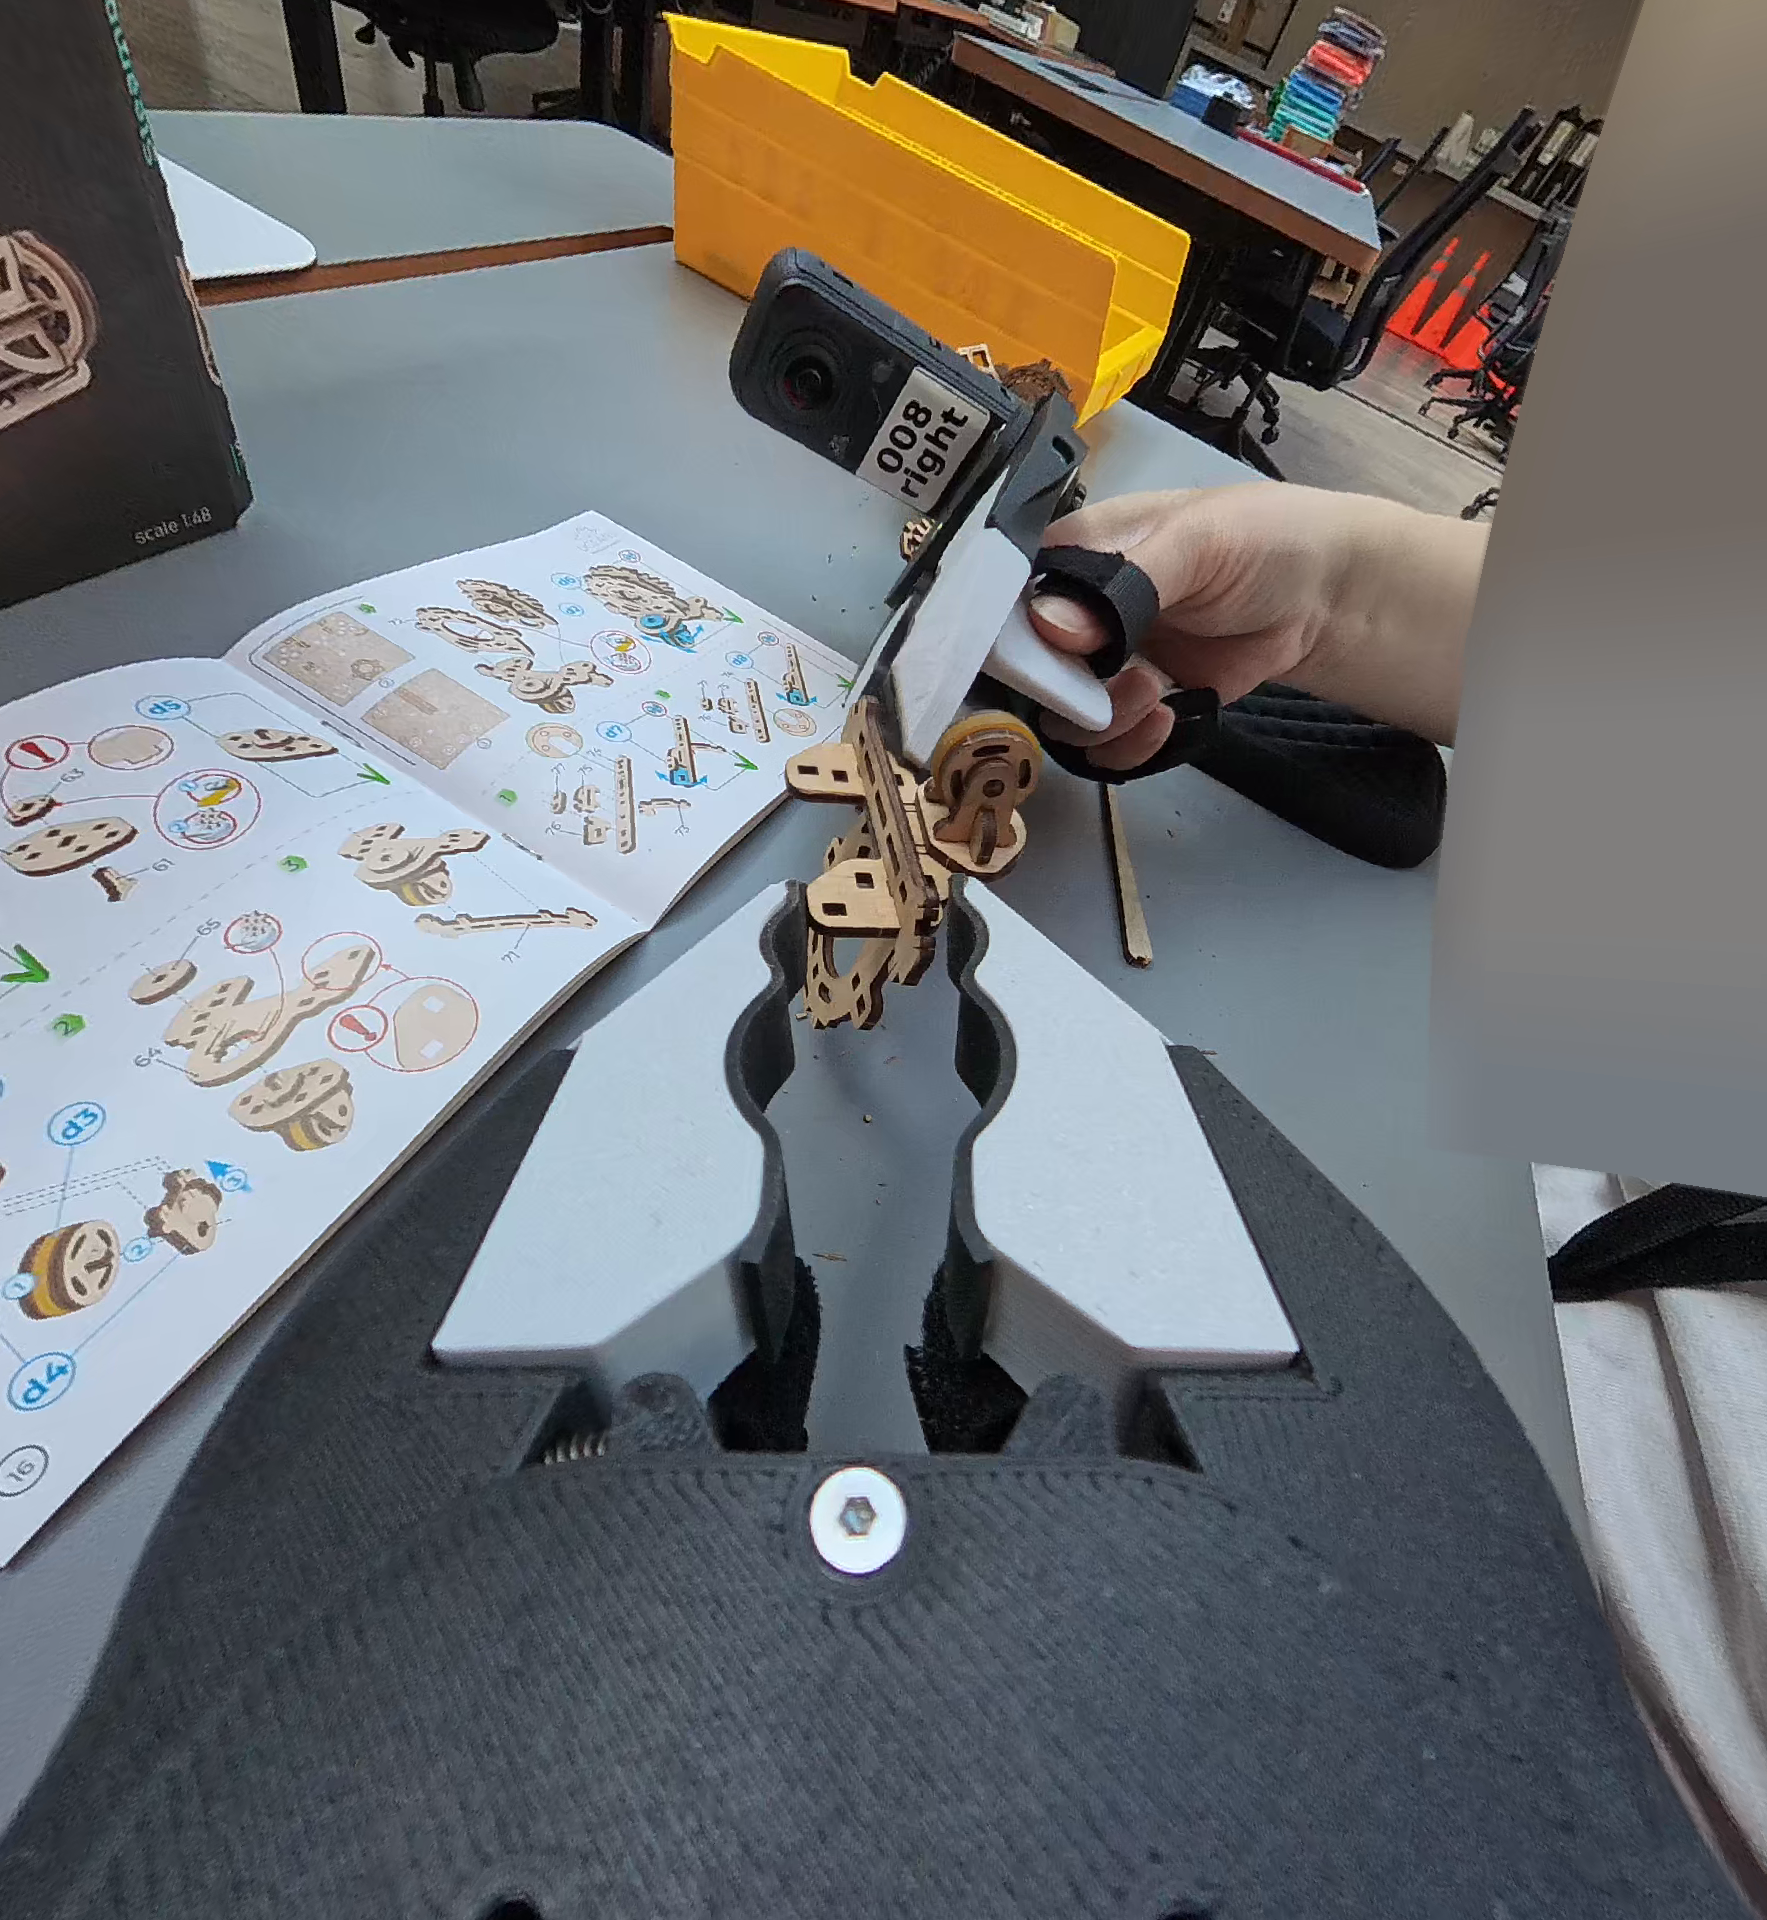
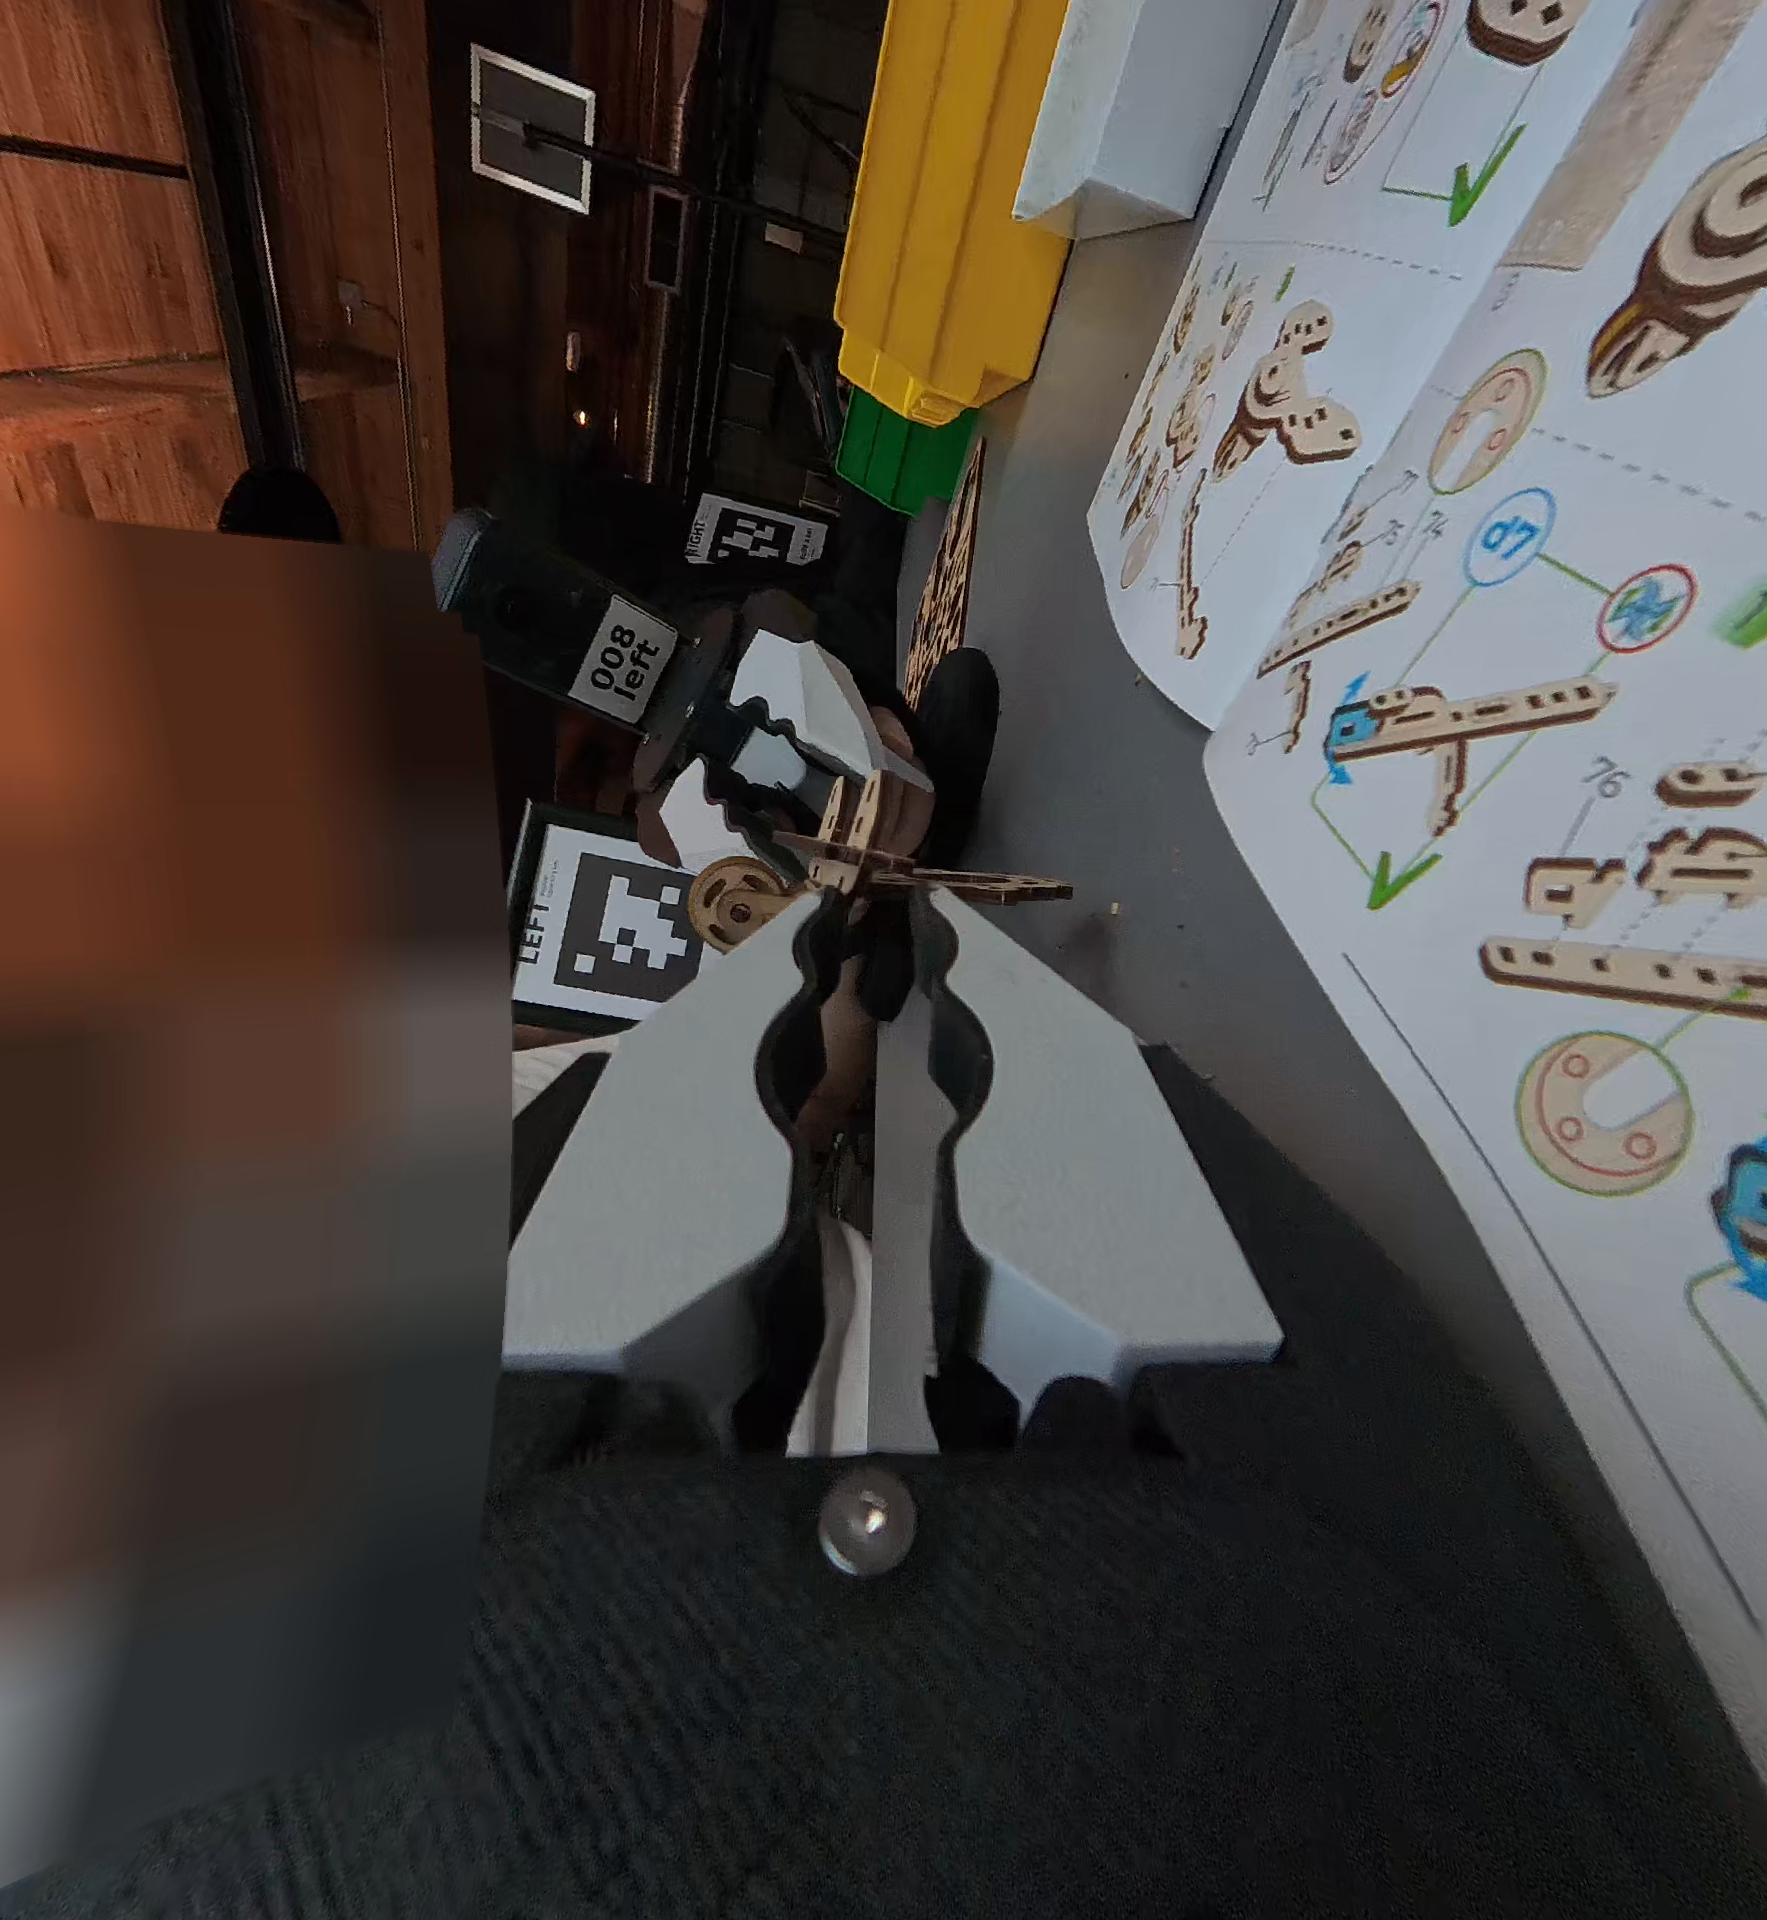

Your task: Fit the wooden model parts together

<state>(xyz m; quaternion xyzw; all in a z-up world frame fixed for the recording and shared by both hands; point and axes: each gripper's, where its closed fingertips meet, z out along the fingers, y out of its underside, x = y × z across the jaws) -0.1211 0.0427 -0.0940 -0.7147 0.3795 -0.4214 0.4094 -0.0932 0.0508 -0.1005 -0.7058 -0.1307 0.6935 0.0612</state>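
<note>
A small wooden model assembly (image 1: 874,862) made of a slotted strip, cross plates and a yellow-rimmed wheel (image 1: 983,769) hangs above the grey table. My left gripper (image 1: 874,899) has its grey fingertips (image 1: 754,966) closed on the assembly's lower end. My right gripper (image 1: 884,727), held by a hand, comes down from above and is shut on the strip's top. In the right wrist view the assembly (image 2: 920,883) lies across my right gripper (image 2: 871,909), with the wheel (image 2: 733,899) to the left. The left gripper (image 2: 848,800) grips it from beyond.
An open instruction booklet (image 1: 287,883) lies left of the grippers and fills the right side of the right wrist view (image 2: 1533,727). A yellow bin (image 1: 910,197) stands behind. The dark kit box (image 1: 58,312) is far left. A thin wooden stick (image 1: 1128,883) lies to the right.
</note>
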